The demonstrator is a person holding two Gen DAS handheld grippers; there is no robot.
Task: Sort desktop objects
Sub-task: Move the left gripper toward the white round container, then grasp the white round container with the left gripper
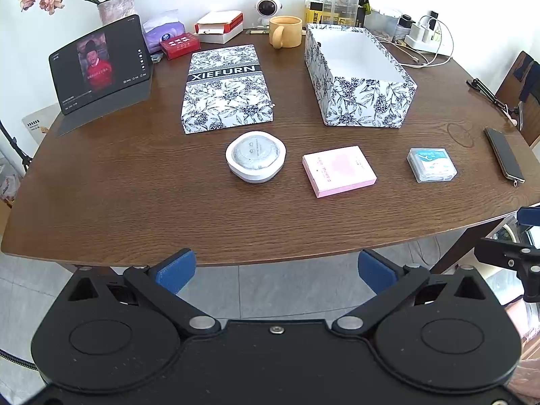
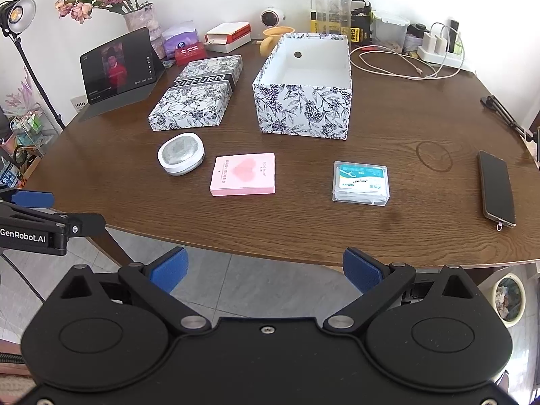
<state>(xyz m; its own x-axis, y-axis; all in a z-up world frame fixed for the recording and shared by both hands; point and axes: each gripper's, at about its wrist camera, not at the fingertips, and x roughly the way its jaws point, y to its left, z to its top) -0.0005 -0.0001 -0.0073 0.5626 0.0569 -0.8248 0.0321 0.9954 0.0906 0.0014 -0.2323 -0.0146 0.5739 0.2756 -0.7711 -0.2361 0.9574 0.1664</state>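
Three small items lie in a row on the brown table (image 1: 135,195): a round white case (image 1: 255,156) (image 2: 181,154), a pink card box (image 1: 338,170) (image 2: 243,174) and a clear floss-pick box (image 1: 431,164) (image 2: 361,183). Behind them stands an open, empty floral box (image 1: 357,77) (image 2: 305,91), with its floral lid (image 1: 226,88) (image 2: 196,92) lying to its left. My left gripper (image 1: 276,271) hangs open off the table's front edge, holding nothing. My right gripper (image 2: 265,270) is open too, also short of the edge.
A tablet (image 1: 101,64) stands at the back left beside a flower vase (image 1: 116,10). A yellow mug (image 1: 285,31), tissue packs, small boxes, a jug and chargers with cables (image 2: 405,64) line the back. A phone (image 2: 497,187) lies at the right edge.
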